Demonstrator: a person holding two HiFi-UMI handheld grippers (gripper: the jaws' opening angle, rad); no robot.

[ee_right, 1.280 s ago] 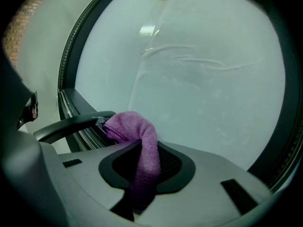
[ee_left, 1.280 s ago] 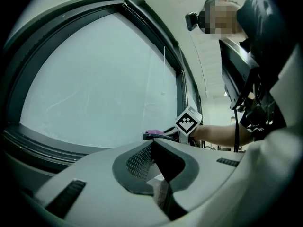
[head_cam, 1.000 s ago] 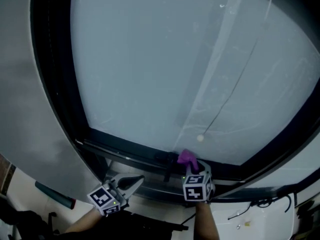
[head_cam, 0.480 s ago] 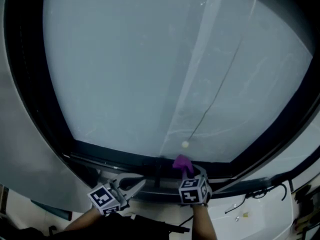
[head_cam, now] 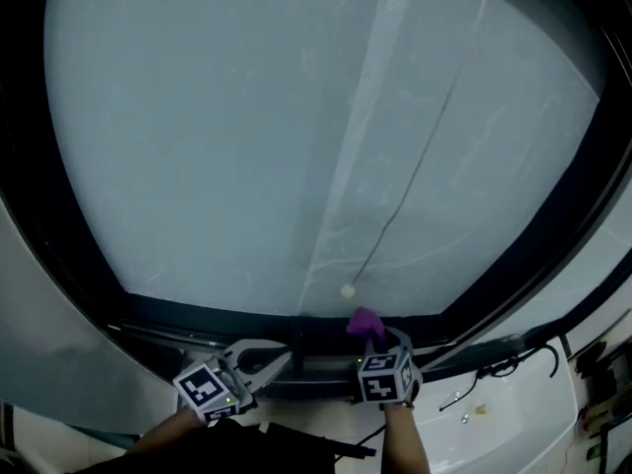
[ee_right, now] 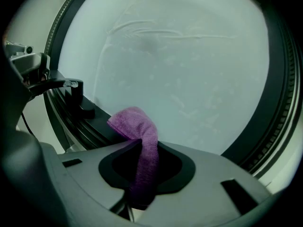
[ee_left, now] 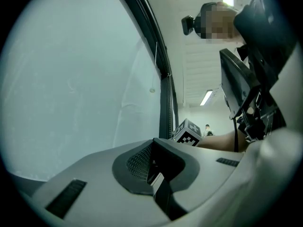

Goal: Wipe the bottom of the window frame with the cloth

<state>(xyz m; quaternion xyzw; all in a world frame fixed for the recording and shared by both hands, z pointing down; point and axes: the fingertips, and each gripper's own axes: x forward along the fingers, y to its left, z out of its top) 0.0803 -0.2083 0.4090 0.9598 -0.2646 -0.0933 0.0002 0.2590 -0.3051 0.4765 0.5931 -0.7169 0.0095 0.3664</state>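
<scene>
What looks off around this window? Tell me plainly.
Nothing is broken or spilled. Two small oddities: faint smeary streaks on the glass, and a loose dark cable trailing below the bottom frame at the right. The purple cloth is pinched in the right tool as expected.

The cloth drops into the right gripper, and its lower end vanishes in the dark slot where the jaws pinch it. From the head view, the marker cube covers that same stretch. Does the folded tip touch the window frame? Can't tell from either angle. The frame runs off both sides of the head view. Over in the left gripper view, the person's head is mosaicked, and a distant figure is too small to make out.
</scene>
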